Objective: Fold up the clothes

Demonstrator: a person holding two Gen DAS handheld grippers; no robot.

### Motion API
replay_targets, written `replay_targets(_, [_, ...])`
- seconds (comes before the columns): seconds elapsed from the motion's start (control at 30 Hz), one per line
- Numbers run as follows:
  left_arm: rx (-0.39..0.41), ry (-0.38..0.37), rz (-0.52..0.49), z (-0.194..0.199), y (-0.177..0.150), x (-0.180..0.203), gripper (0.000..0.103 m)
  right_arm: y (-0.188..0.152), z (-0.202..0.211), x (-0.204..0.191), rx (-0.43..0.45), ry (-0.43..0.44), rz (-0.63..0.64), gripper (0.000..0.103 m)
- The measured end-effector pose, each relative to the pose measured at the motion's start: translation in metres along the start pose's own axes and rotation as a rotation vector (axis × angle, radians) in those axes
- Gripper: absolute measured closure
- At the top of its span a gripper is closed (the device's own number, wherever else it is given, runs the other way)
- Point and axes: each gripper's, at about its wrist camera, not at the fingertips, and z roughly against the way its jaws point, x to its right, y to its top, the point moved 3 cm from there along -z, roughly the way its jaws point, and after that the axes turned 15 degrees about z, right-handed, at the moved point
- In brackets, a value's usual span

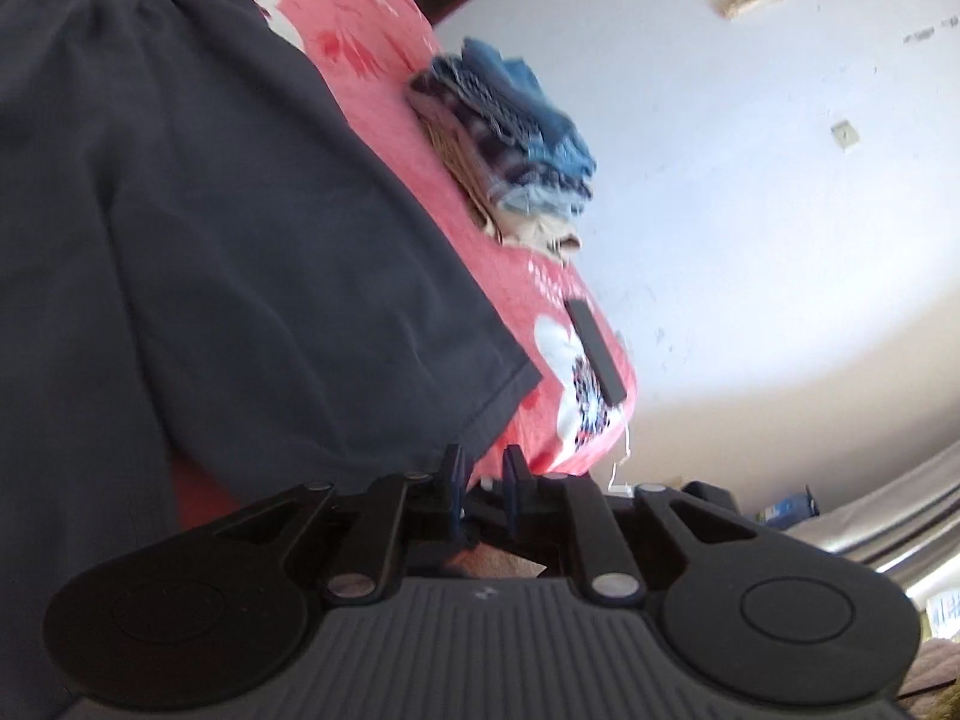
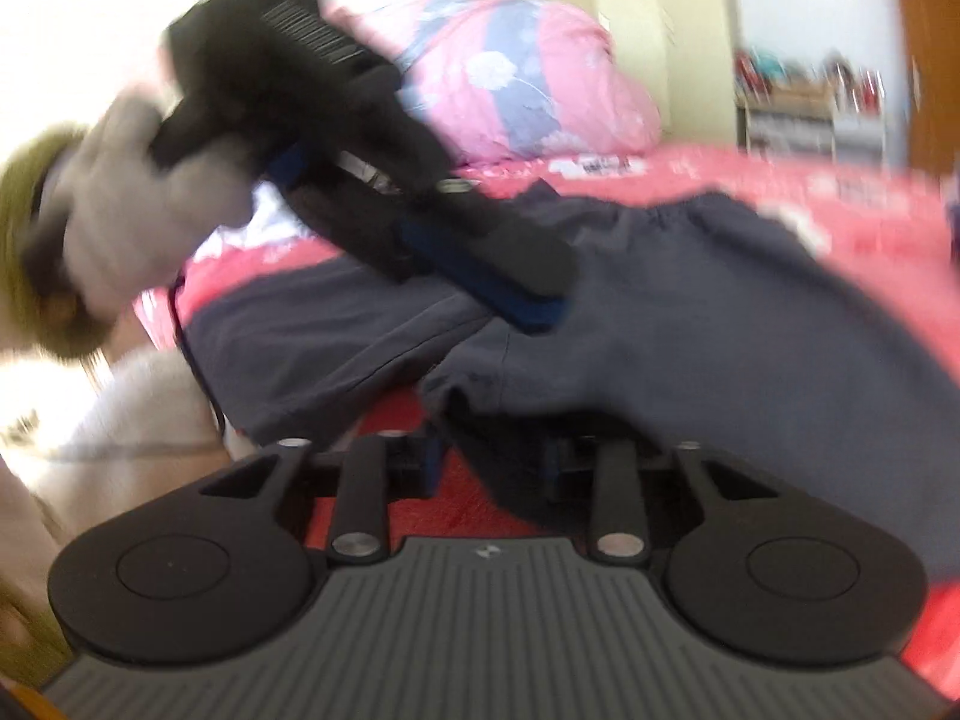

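Dark grey shorts (image 1: 210,228) lie spread on a red flowered bedspread (image 1: 372,48). In the left wrist view my left gripper (image 1: 483,489) is close to the hem of one leg, its blue-padded jaws a small gap apart with no cloth between them. In the right wrist view the shorts (image 2: 690,324) lie across the bed, and a leg hem hangs between the jaws of my right gripper (image 2: 495,468), which stand wide apart. The left gripper (image 2: 528,300) shows there too, held by a gloved hand (image 2: 144,198) above the shorts.
A stack of folded blue and striped clothes (image 1: 510,138) sits at the bed's edge. A black flat object (image 1: 597,351) lies near the bed corner. A pink and blue quilt (image 2: 516,78) is piled at the head of the bed. A shelf (image 2: 810,108) stands by the wall.
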Motion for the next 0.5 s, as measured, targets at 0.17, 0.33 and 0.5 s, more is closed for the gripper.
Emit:
replay_targets(0.17, [0.106, 0.002, 0.011, 0.032, -0.013, -0.011, 0.08, -0.013, 0.003, 0.014, -0.027, -0.005, -0.145, 0.101])
replay_targets(0.33, [0.178, 0.094, -0.042, 0.054, -0.028, -0.016, 0.08, 0.001, 0.033, 0.009, 0.073, 0.067, -0.192, 0.102])
replay_targets(0.5, [0.221, 0.226, -0.205, 0.04, -0.035, -0.004, 0.077, -0.016, 0.023, -0.024, -0.13, 0.089, -0.027, 0.099])
